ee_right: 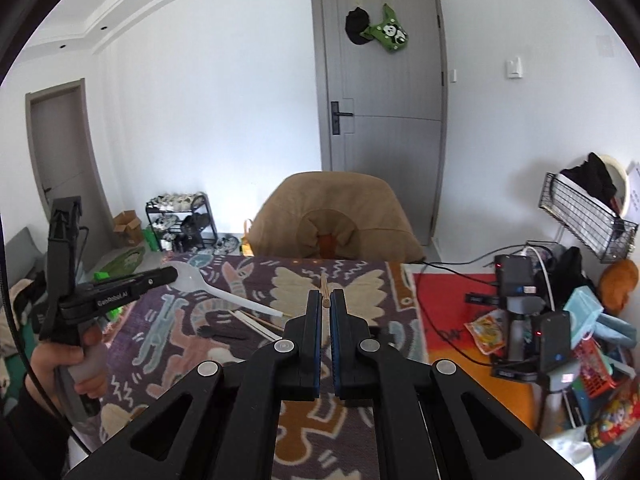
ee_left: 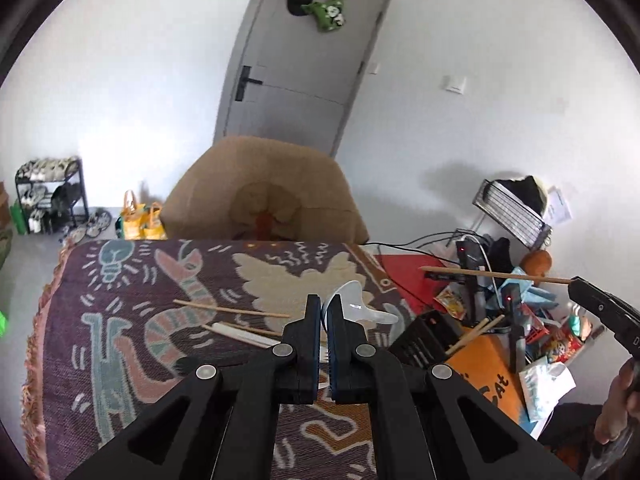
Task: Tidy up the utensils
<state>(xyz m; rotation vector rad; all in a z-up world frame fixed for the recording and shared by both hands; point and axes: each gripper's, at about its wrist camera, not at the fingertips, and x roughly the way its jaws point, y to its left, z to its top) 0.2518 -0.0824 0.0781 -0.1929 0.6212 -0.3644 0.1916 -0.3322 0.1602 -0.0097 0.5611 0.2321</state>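
Bright, even daylight fills both fisheye views, edges bowed and ringed black, with slight motion blur.

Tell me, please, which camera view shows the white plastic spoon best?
The right wrist view: the whole white plastic spoon shows from the side, held in the left gripper. In the left wrist view, the gripper's fingers hide most of the spoon.

"GenRobot.AI" on the left tongs point(ee_right: 170, 276); partial "at" on an orange box point(ee_left: 486, 376)

spoon point(ee_left: 362, 304): glossy translucent plastic | chopstick point(ee_left: 496, 275): matt wood | tablecloth point(ee_left: 132, 312): rough woven cloth
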